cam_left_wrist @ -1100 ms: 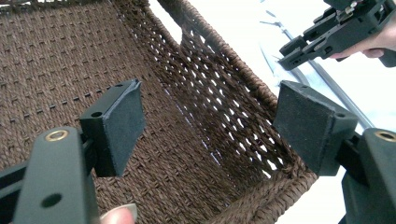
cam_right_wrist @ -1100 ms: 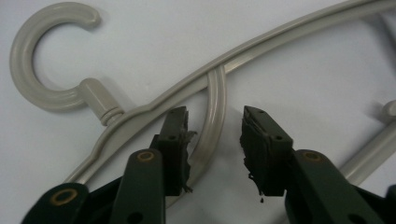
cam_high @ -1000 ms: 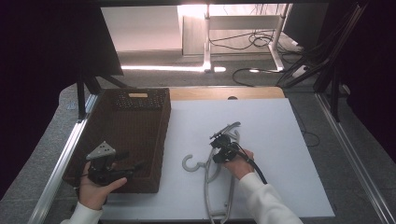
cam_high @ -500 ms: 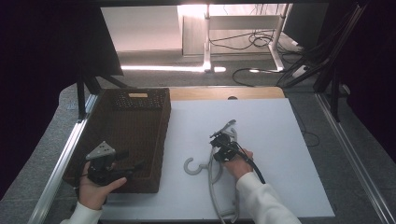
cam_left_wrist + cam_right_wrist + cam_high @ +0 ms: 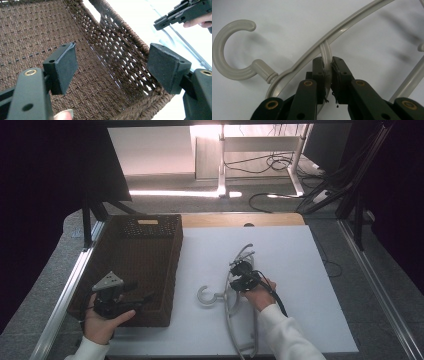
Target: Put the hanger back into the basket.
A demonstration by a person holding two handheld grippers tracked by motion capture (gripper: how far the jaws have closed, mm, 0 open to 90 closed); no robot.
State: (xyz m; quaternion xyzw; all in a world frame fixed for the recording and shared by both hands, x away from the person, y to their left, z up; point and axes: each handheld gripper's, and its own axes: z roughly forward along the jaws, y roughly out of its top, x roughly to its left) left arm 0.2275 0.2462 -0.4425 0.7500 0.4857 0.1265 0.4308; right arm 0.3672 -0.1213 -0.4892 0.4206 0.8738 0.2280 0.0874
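A pale grey plastic hanger lies on the white table, its hook pointing left toward the basket. My right gripper is shut on a thin strut of the hanger just below where it joins the curved arm; the hook curls at the left. My left gripper hovers open over the near end of the brown woven basket. Nothing sits between its pads, and the basket's weave lies behind them.
The basket's inside holds nothing that I can see. Metal rails run along both sides of the table. The right gripper shows at the top right of the left gripper view. Cables and desk legs lie on the floor beyond.
The hanger has shifted and turned slightly in the right gripper's hold, with the hand staying in about the same place. The left gripper has held still over the basket.
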